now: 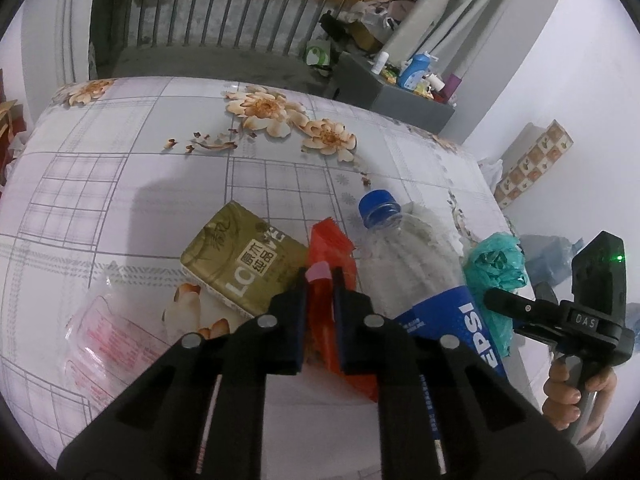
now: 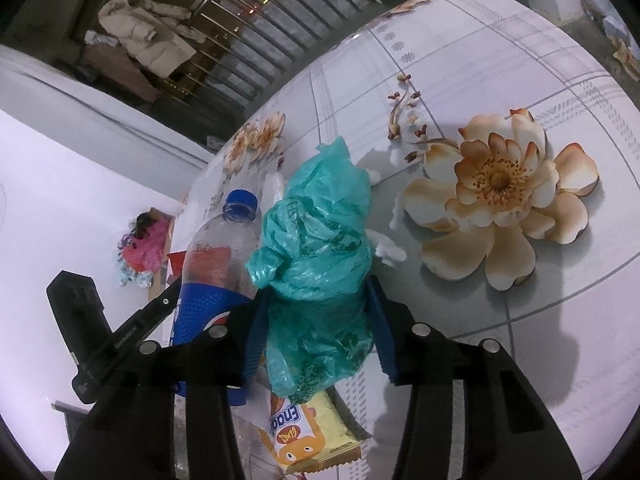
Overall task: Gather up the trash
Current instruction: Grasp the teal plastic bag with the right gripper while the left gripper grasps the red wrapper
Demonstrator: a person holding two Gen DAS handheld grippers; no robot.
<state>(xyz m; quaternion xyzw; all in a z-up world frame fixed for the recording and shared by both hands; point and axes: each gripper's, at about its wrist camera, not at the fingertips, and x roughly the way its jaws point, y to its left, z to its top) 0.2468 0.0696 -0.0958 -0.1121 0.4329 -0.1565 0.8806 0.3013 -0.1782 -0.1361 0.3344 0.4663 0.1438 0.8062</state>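
Observation:
My left gripper [image 1: 319, 284] is shut on a red snack wrapper [image 1: 332, 248] just above the flowered tablecloth [image 1: 160, 140]. Left of it lies a gold tissue pack [image 1: 244, 260]; right of it lies an empty Pepsi bottle [image 1: 404, 264] with a blue cap. My right gripper [image 2: 316, 300] is closed around a crumpled teal plastic bag [image 2: 316, 236], which also shows in the left wrist view [image 1: 496, 264]. The bottle [image 2: 216, 264] lies left of the bag. A yellow snack wrapper [image 2: 312, 436] lies under the right gripper.
A clear plastic wrapper with red print [image 1: 108, 336] lies at the table's near left. The right-hand gripper body [image 1: 592, 312] is beside the table's right edge. A grey shelf with bottles [image 1: 408, 76] and a railing [image 1: 224, 8] stand beyond the table.

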